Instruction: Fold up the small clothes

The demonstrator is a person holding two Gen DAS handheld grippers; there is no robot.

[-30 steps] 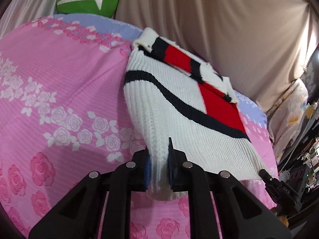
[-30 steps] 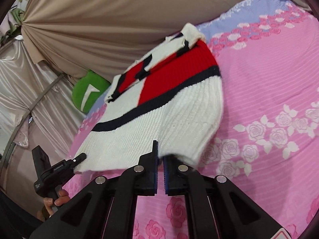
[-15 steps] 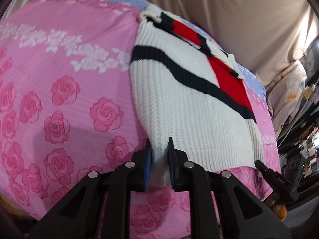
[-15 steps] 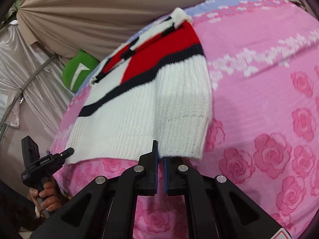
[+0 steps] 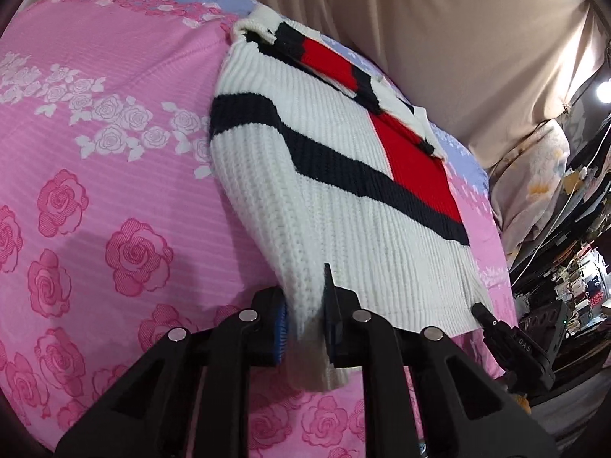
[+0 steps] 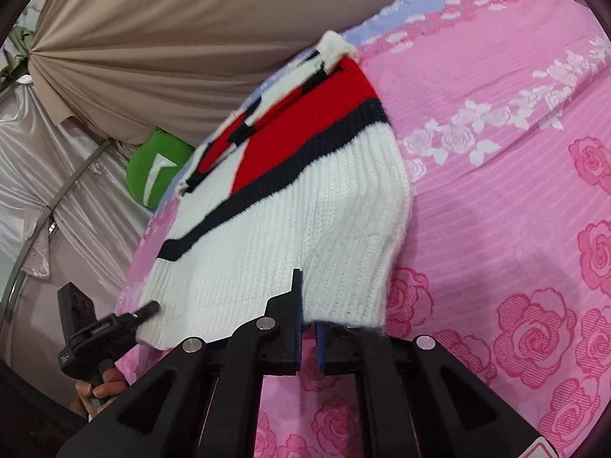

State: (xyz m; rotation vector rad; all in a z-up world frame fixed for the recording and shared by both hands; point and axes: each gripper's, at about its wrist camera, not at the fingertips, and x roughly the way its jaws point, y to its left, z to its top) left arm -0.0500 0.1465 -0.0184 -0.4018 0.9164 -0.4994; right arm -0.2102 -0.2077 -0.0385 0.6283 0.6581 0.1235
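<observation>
A small white knit sweater [image 5: 343, 206] with a navy stripe and red panels lies stretched over the pink rose bedspread [image 5: 95, 175]. My left gripper [image 5: 305, 305] is shut on the sweater's bottom hem at its left corner. My right gripper [image 6: 307, 305] is shut on the hem at the right corner of the sweater [image 6: 290, 229]. Both hold the hem lifted a little off the bed. The collar end rests flat at the far side. Each gripper shows in the other's view, the right gripper [image 5: 496, 324] and the left gripper [image 6: 126, 316].
A green cushion [image 6: 160, 168] sits at the bed's far end against beige drapes [image 6: 172, 38]. Cluttered shelves [image 5: 573, 267] stand to the right of the bed. The pink bedspread [image 6: 515, 191] spreads wide on both sides of the sweater.
Both grippers have kept their hold on the hem and pulled the sweater toward the near edge of the bed, then lifted the hem slightly. The sweater now lies stretched out.
</observation>
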